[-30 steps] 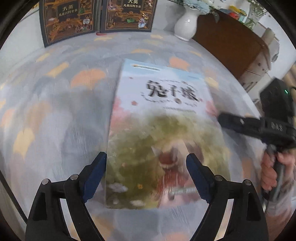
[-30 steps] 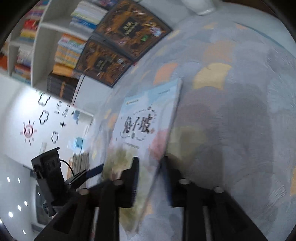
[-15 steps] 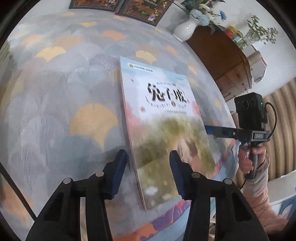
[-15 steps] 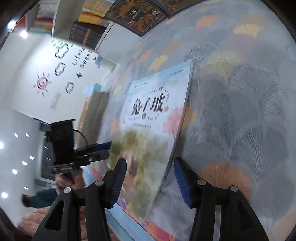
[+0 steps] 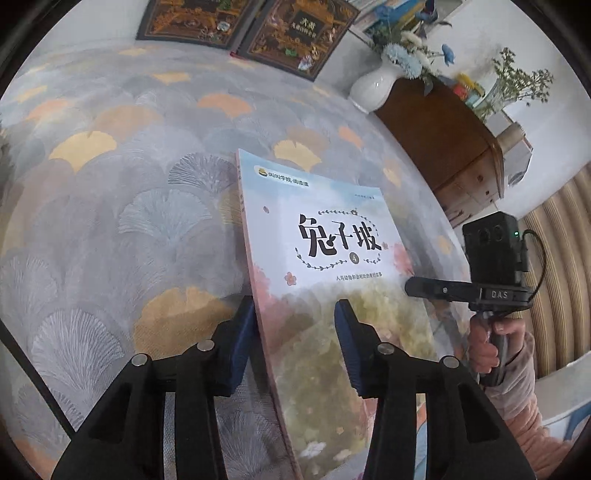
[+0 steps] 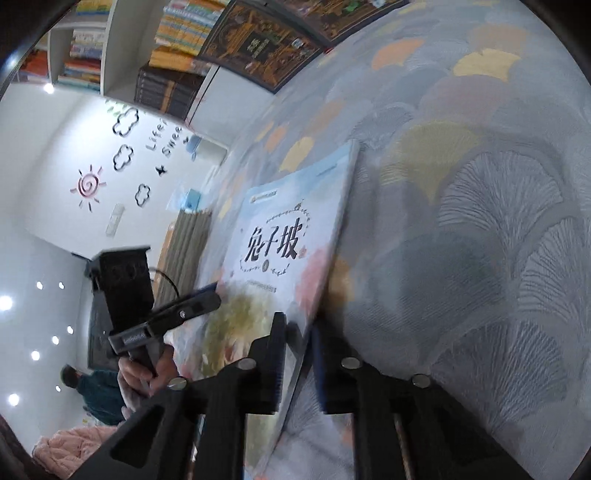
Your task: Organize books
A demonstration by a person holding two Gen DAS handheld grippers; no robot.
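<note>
Left wrist view takes in a broad bench [image 5: 110, 229] draped in a grey cloth printed with fan-shaped ginkgo leaves in yellow and orange. At its far edge two dark, ornate large books [image 5: 243, 26] lean side by side against a white wall. Far right, a brown wooden cabinet [image 5: 450, 147] stands beside the bench, and a white vase [image 5: 373, 90] of blue and white flowers sits at the bench's far right corner.

Near the middle of the bench is the paperback book [image 5: 332, 266], pale blue on top with black Chinese title lettering, its cover facing up and its right side raised off the cloth. The left hand-held gripper [image 5: 295, 325] straddles the book's left long edge: the left blue pad sits outside against that edge, the right pad [image 5: 347, 343] hovers over the cover, and a clear gap remains, the jaws having just been closing.

Right wrist view shows the same book [image 6: 273, 251] tilted up on edge over the cloth, with a white bookshelf [image 6: 122, 44] of stacked books in the far left background. The right hand-held gripper [image 6: 299, 354] has just snapped together and pinches the book's near right edge between its pads. A hand [image 5: 487, 343] in a pink sleeve grips its handle.
</note>
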